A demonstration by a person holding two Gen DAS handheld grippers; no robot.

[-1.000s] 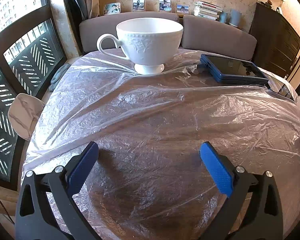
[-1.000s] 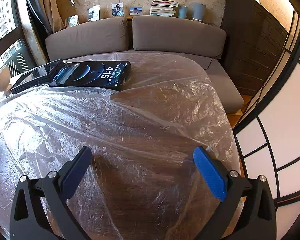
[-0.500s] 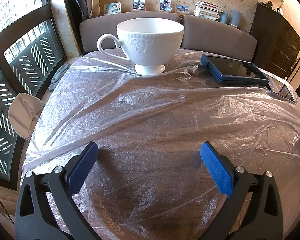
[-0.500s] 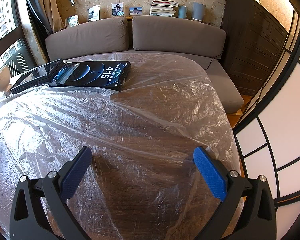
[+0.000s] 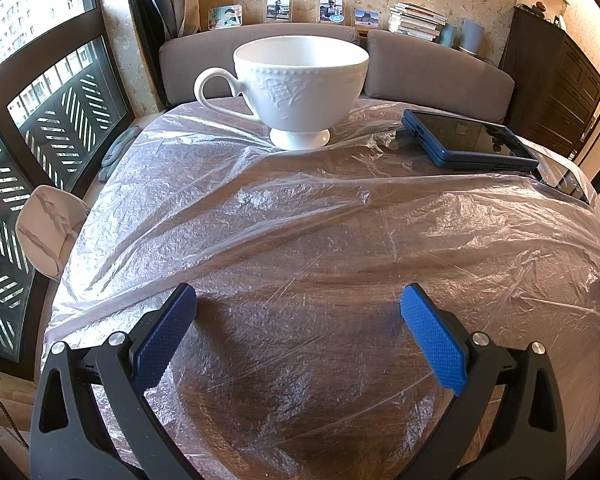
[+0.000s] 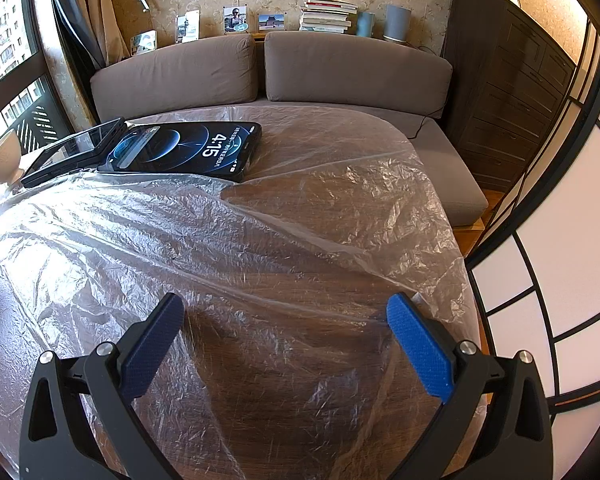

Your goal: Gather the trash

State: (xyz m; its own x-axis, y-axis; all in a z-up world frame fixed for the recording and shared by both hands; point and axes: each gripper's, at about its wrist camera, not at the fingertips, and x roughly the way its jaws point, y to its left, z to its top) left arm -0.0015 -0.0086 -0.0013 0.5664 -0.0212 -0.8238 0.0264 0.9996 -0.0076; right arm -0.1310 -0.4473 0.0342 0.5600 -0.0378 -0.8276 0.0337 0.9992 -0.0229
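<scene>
we hold the left tool (image 5: 298, 310) low over the near part of the table (image 5: 300, 380), its blue pads (image 5: 164, 336) spread wide with nothing between them. a thin, crinkled clear plastic sheet (image 5: 300, 216) covers the whole dark wooden top and drapes over its left edge. off that edge, on the far left, stands a pale chair back (image 5: 46, 232) in front of the window grille. at the far side of the table, left of centre, a white footed cup (image 5: 296, 88) with embossed pattern stands upright on the plastic, its handle pointing left. to its right lies a dark tablet in a blue case (image 5: 466, 142), flat on the plastic, well apart from the cup. behind both runs a grey sofa (image 5: 436, 68).

in the right wrist view the cup (image 6: 0, 156) shows only at the far left edge, then the tablet (image 6: 74, 150), then a phone (image 6: 184, 150) lying just beside it with its screen lit and reading 4:15. the plastic sheet (image 6: 260, 248) spreads rightwards from there, wrinkled and bunched, reaching the rounded right edge of the table. the right tool (image 6: 280, 312) hovers over the sheet near that edge, pads (image 6: 418, 348) likewise spread apart and gripping nothing. further right stand a dark cabinet (image 6: 512, 92) and a white panelled screen (image 6: 560, 240).
</scene>
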